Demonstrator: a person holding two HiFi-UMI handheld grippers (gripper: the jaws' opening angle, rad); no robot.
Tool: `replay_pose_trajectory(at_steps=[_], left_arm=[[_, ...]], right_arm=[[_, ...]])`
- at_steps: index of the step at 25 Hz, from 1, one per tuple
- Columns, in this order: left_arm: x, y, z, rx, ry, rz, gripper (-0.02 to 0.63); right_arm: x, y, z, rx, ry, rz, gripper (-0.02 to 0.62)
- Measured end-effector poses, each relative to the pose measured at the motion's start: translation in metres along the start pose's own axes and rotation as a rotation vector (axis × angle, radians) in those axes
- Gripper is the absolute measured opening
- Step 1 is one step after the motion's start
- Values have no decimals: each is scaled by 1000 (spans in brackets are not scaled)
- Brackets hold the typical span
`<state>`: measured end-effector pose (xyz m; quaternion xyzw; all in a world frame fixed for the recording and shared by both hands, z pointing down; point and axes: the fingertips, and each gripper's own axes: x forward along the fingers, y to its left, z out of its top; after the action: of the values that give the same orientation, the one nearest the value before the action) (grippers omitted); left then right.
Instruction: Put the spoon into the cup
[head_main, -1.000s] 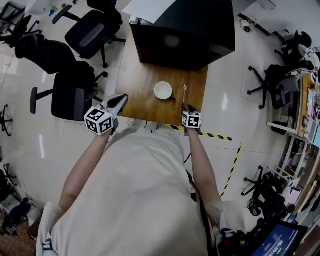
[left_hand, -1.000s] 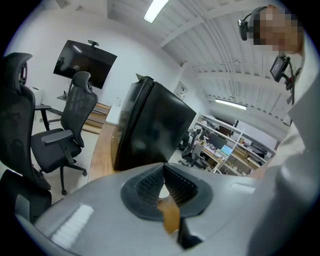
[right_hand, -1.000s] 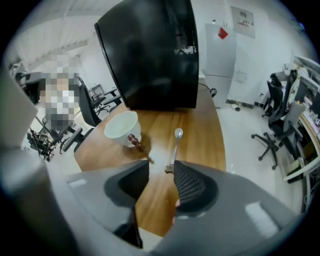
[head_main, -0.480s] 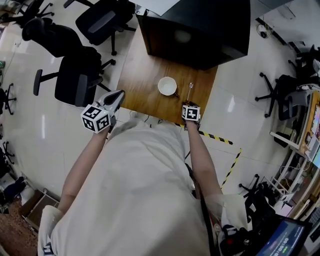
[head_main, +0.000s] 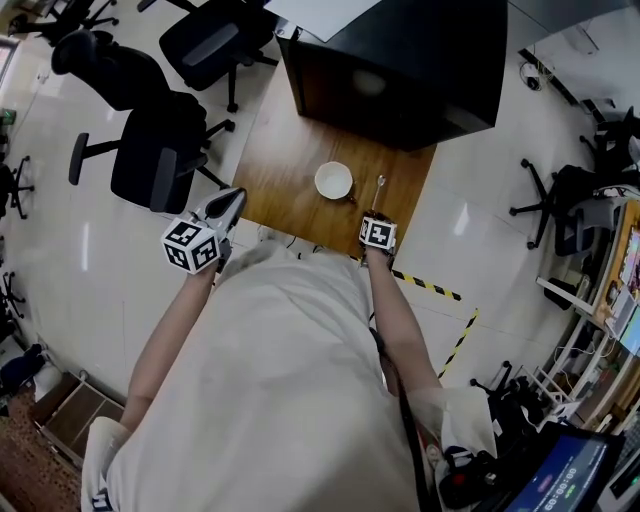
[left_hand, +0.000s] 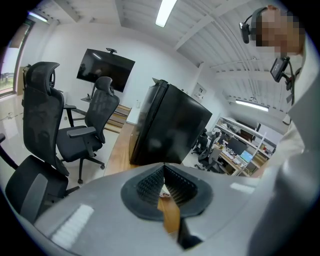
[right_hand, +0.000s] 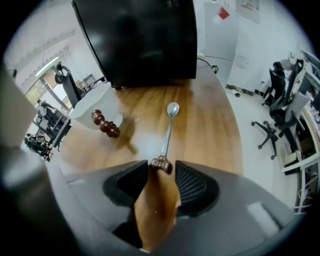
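Right gripper view — right hand-held gripper (right_hand: 161, 166), jaws apart though just narrowing, flanks handle end of spoon (right_hand: 167, 134); shaft runs straight ahead; cup (right_hand: 87, 107) leftward.

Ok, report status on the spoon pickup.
Right gripper open, jaws just closing slightly, spoon handle end between them, not gripped. Left gripper shut, empty. Spoon flat on table beside cup. Nothing between them.
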<state>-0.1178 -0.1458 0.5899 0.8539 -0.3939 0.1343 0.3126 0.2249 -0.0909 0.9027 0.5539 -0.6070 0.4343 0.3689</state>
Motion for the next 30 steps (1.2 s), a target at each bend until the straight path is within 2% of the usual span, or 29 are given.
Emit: replay_pose_trajectory(at_steps=[6,9,21,30], left_arm=[[-2,2,0,-6,-7,19,3],[-3,2,0,-5,-10,22,3],[10,-7,7,11,-24,-19,3],[12,-6,9,12,-38,-39,3]], right_arm=[[1,-2,-1,-80,-1,-71,130],[-4,4,9,-130,-41,-57,127],[-33,-1,18,-92,-117,-11,127],[-71,17,34,-129,-220,58,126]])
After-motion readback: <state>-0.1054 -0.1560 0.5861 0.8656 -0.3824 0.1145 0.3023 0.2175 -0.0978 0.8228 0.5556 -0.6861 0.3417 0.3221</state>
